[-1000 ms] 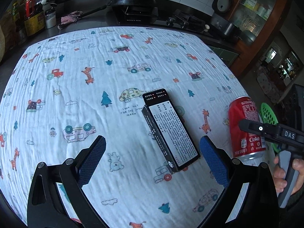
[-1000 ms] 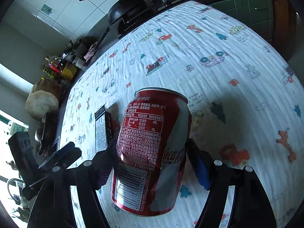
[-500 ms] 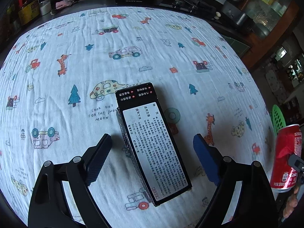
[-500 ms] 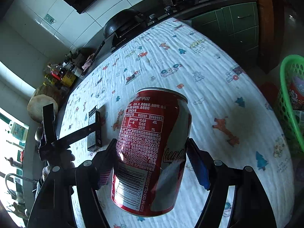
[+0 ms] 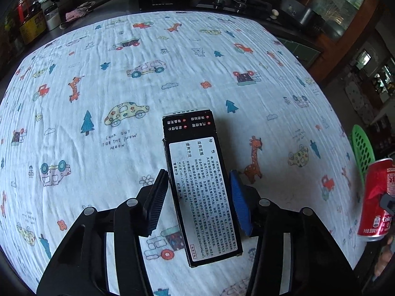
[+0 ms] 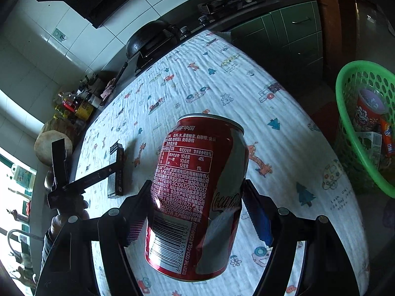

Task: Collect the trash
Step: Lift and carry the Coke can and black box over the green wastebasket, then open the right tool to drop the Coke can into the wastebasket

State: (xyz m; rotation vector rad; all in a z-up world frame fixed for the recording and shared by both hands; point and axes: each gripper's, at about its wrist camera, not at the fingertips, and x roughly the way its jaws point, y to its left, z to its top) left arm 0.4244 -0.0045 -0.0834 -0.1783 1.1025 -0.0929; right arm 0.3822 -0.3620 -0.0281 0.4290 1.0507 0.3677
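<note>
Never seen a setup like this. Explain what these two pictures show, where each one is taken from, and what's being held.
There is no robot: a person holds a two-finger gripper in each hand, with a wide-angle camera on each looking along its fingers.

The left camera shows the left gripper over a black box that lies on a tablecloth printed with cars and trees. Its jaws are closing with the box between them.

The right camera shows the right gripper clamped on a red cola can, lifted above the cloth. Beside the table stands a green basket with other rubbish inside, likely where the can goes.

Home kitchen, gas stove (image 6: 219,2), wok (image 6: 145,40), tiles (image 6: 74,39)
</note>
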